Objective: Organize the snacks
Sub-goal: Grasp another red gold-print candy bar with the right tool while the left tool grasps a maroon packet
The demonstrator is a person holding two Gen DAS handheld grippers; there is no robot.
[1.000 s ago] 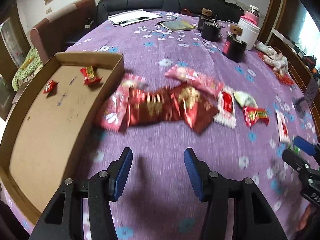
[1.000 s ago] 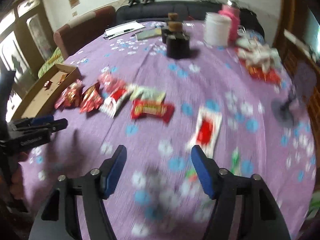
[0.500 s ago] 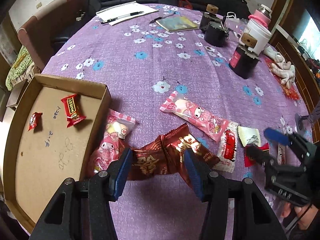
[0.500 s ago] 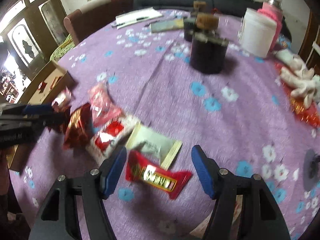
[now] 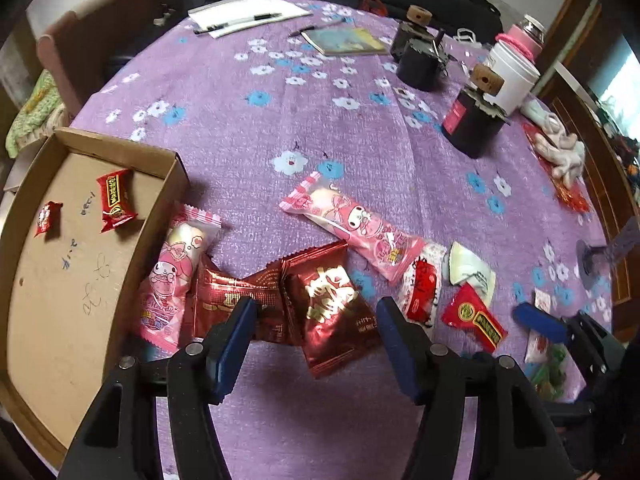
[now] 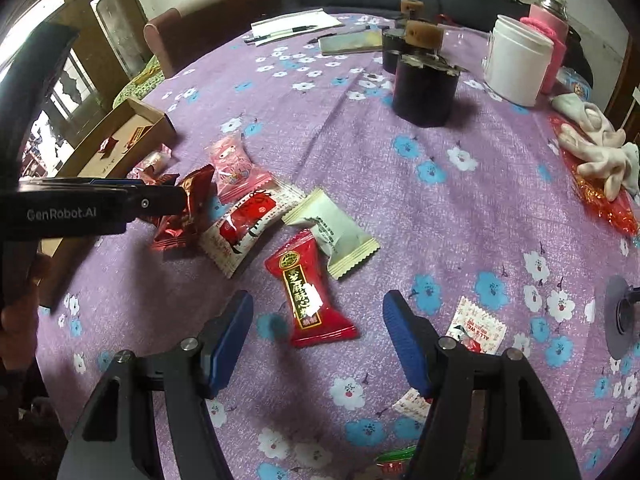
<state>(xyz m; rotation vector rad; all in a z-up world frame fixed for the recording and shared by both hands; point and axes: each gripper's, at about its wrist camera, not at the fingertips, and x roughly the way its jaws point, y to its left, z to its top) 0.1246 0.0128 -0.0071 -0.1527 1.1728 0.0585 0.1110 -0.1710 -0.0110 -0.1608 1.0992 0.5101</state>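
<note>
My left gripper (image 5: 314, 332) tilted steeply down, just above dark red foil packet (image 5: 334, 306); jaws opening, packet in gap between them, pads not pressing it. My right gripper (image 6: 316, 334) also tilted steeply down, to right of that packet, jaws apart, gripping nothing. My left hand (image 6: 16, 312) partly visible at grip, fingers wrapped.
</note>
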